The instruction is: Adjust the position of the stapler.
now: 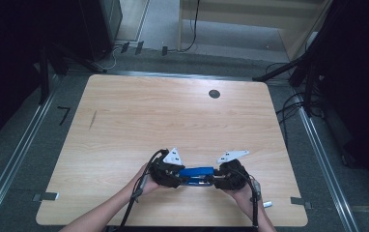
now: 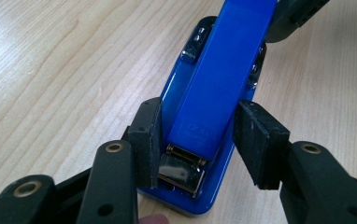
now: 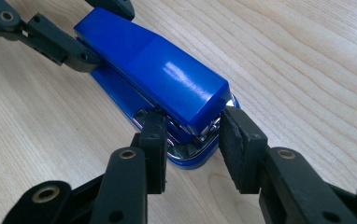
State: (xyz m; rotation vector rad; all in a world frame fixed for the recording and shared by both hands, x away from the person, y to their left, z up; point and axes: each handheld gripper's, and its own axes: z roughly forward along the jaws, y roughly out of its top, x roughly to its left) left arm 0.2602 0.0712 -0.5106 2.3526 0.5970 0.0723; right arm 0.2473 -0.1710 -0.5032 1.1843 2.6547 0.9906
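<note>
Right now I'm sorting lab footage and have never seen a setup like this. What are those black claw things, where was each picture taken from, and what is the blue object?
A person sits at a wooden table and holds a hand-worked two-jaw gripper in each hand; there is no robot arm. The high view looks down from above, with the left gripper and the right gripper facing each other. The other two pictures come from small cameras riding on the grippers, looking along their black jaws.

The blue object is a stapler lying on the table between them. In the left gripper view, the left jaws straddle one end: one pad seems to touch its side, the other stands just off. In the right gripper view, the right jaws sit against the opposite end, apparently gripping it.
</note>
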